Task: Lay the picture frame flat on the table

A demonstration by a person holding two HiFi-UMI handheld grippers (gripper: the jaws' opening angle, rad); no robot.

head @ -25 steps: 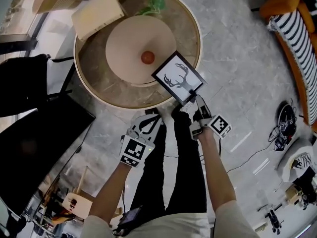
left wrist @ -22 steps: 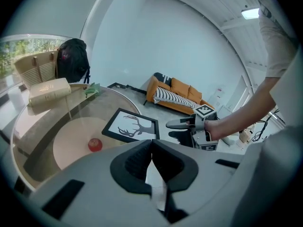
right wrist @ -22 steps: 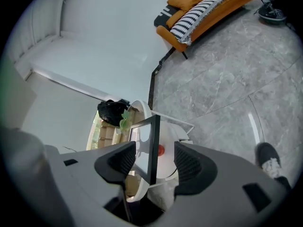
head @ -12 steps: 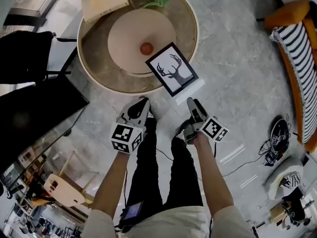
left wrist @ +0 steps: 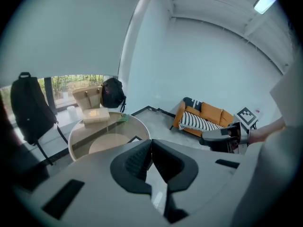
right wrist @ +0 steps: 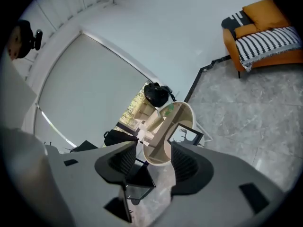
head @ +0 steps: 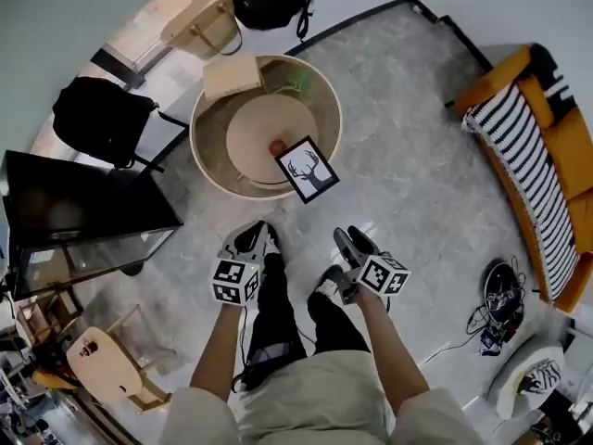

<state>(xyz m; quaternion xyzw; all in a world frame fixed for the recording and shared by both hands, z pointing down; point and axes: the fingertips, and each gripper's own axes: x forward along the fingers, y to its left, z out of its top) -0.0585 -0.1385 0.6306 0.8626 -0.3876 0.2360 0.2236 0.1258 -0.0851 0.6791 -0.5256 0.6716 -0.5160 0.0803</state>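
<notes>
The picture frame [head: 307,169], black-edged with a deer-head print, lies face up on the near rim of the round table [head: 206,170]. The right gripper view shows the picture frame [right wrist: 185,135] far off between the jaws, on the table [right wrist: 163,152]. Both grippers hang well short of the table, over the floor by the person's legs. My left gripper [head: 252,239] is shut with its pads touching and nothing held, as the left gripper [left wrist: 151,148] shows in its own view. My right gripper [head: 345,240] is open and empty, and the right gripper [right wrist: 150,157] shows a wide gap.
On the table sit a beige box [head: 232,74], a green sprig [head: 295,83] and a small red ball [head: 276,146]. A black backpack [head: 102,119] hangs at the left, a dark glass cabinet [head: 74,221] below it. An orange sofa with a striped blanket [head: 533,151] stands at the right.
One second ago my right gripper touched the frame's near corner. It has since let go, both grippers have drawn back from the table, and the head view now sits higher and farther away.
</notes>
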